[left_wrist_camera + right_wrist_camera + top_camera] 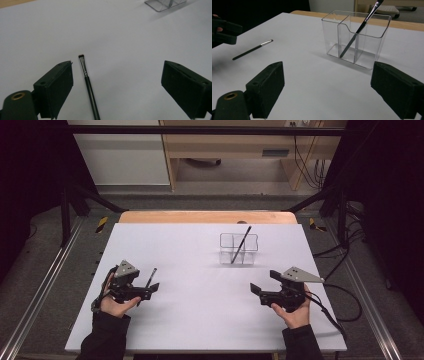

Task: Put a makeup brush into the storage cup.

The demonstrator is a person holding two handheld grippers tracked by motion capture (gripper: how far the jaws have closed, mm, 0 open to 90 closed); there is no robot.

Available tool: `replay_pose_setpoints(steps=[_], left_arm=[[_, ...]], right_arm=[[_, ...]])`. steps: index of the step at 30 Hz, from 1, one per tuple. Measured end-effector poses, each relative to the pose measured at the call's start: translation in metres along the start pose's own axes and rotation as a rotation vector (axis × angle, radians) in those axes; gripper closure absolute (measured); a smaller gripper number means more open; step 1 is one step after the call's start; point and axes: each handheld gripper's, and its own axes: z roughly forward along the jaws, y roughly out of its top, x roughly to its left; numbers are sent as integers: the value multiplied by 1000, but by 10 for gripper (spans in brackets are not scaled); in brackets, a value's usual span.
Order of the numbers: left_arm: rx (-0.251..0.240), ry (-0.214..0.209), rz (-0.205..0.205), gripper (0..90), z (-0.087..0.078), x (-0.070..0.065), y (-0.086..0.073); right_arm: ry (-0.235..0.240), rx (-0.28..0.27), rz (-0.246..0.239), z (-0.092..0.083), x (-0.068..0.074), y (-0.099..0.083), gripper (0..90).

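1. Left gripper (150, 289) low over the white table (200, 320) at the near left, jaws standing wide apart, nothing clamped
2. Lying flat on the table between those jaws, closer to the left-hand jaw in the left gripper view: a thin black brush (88, 83), bristle tip pointing away towards the far side, touching neither pad
3. Same brush seen from above just beside the left gripper, slanting far and slightly right
4. Right gripper (256, 289) at the near right, held in the right hand (295, 312), jaws likewise apart and holding nothing
5. Clear divided holder (374, 37) standing upright right of centre on the far half, well apart from both grippers
6. Leaning inside the holder: a second dark brush (362, 25), handle end down on the base by the inner divider, bristle end up past the rim, tilted right
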Motion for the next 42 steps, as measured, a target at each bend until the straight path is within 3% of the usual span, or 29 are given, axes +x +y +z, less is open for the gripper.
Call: replay_pose_setpoints(steps=[10,15,18,31,42], left_arm=[[126,50,17,202,16,7,-5],[173,57,-10,260,23,13,-11],[188,49,-25,308,26,15,-14],[249,50,1,534,30,13,-17],[263,61,7,641,31,13,-18]], right_arm=[[7,0,14,1,1,0,154],[6,4,18,1,1,0,155],[11,6,18,1,0,0,157],[4,13,17,1,1,0,157],[4,23,14,2,2,0,153]])
